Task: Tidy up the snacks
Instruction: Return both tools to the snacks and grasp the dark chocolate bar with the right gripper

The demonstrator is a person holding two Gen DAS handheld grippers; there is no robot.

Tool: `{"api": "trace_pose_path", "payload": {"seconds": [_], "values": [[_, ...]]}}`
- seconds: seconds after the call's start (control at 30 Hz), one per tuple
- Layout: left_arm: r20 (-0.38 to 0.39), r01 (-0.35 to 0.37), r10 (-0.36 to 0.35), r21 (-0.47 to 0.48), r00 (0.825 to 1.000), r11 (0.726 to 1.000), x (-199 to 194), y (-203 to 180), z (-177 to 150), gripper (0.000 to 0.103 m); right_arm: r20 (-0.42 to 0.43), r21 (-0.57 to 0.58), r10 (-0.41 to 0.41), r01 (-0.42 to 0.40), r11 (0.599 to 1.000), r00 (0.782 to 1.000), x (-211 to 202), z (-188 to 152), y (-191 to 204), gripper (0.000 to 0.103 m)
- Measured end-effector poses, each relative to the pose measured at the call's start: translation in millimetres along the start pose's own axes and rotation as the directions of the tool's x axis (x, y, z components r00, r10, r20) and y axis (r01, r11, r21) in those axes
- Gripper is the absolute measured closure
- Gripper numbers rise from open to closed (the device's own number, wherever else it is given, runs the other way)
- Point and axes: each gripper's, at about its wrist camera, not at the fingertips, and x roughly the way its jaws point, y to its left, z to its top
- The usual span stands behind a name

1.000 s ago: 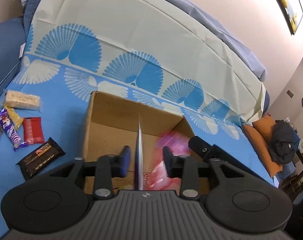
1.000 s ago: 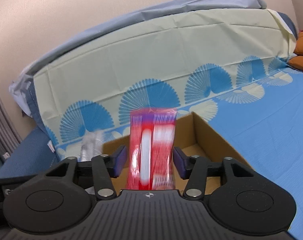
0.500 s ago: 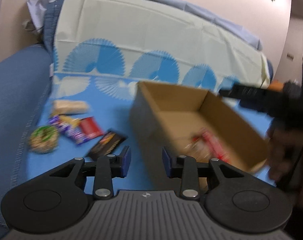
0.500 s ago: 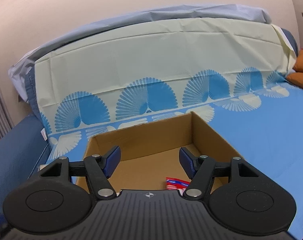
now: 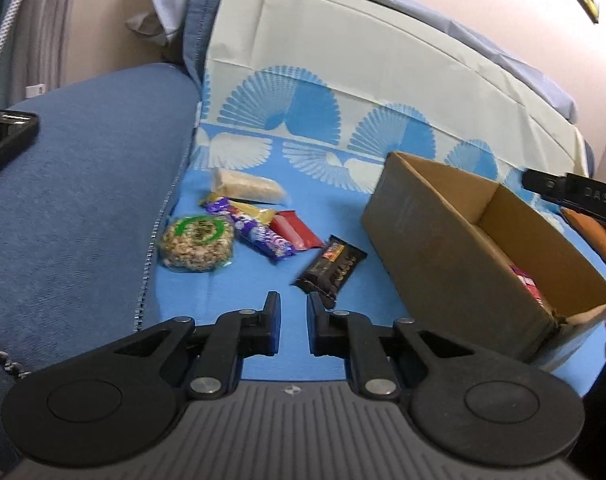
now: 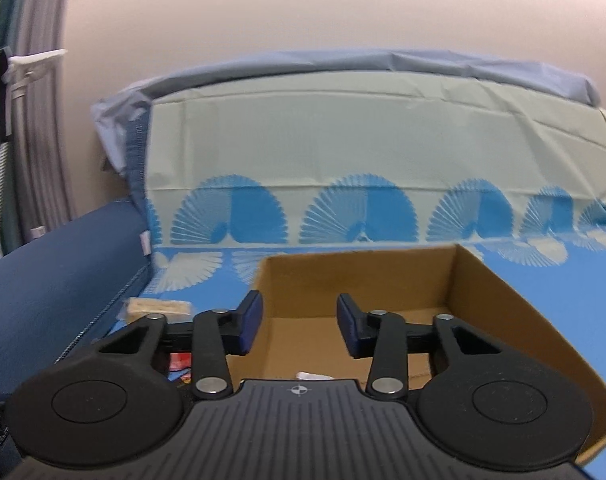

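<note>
A cardboard box (image 5: 435, 236) stands on the blue cloth, with a red packet (image 5: 527, 285) inside it. Left of it lie loose snacks: a dark chocolate bar (image 5: 330, 270), a red bar (image 5: 293, 231), a purple packet (image 5: 255, 229), a round nut cake (image 5: 197, 242) and a pale rice bar (image 5: 249, 188). My left gripper (image 5: 293, 312) is open and empty, just short of the dark bar. My right gripper (image 6: 298, 316) is open and empty, held over the box (image 6: 503, 320). The pale bar (image 6: 159, 307) also shows in the right wrist view.
A blue sofa arm (image 5: 75, 208) rises at the left with a black phone (image 5: 3, 140) on it. The sofa back (image 6: 375, 144) is draped in a pale fan-print cloth. An orange cushion (image 5: 591, 232) lies behind the box.
My left gripper let go of a thin packet and swung left, from over the box to the loose snacks. My right gripper dropped the red packet into the box and opened.
</note>
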Motion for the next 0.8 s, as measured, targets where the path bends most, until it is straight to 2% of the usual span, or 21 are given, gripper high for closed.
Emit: {"api": "trace_pose_path", "payload": {"seconds": [0.13,0.3,0.37,0.47,0.63,0.7,0.77,0.8], "values": [[0.013,0.042,-0.042,-0.027,0.999,0.999,1,3,1,0.088,-0.003,-0.050,0.066,-0.066,0.997,0.998,-1,-4,21,0.064],[0.032,0.073,-0.070,-0.112,0.997,0.991,3,15,2,0.088,-0.091,-0.104,0.183,-0.192,0.976,0.979,6,-7,55,0.064],[0.039,0.070,-0.065,-0.140,0.997,0.988,2,21,3,0.084,-0.131,-0.118,0.212,-0.227,0.967,0.969,11,-5,69,0.064],[0.047,0.049,-0.041,-0.191,0.998,0.980,0,29,4,0.083,-0.148,-0.135,0.180,-0.200,0.970,0.973,21,-1,88,0.059],[0.055,0.048,-0.037,-0.219,0.998,0.975,-2,36,5,0.083,-0.228,-0.059,0.138,-0.155,0.986,0.964,56,1,113,0.053],[0.055,0.047,-0.037,-0.212,0.998,0.976,-3,37,5,0.080,-0.263,-0.038,0.120,-0.135,0.990,0.957,75,-3,124,0.047],[0.060,0.050,-0.038,-0.211,0.997,0.976,-5,37,4,0.077,-0.308,-0.015,0.100,-0.110,0.994,0.946,96,-9,134,0.034],[0.061,0.051,-0.039,-0.210,0.997,0.976,-5,37,4,0.077,-0.330,-0.006,0.089,-0.096,0.995,0.940,106,-13,138,0.032]]}}
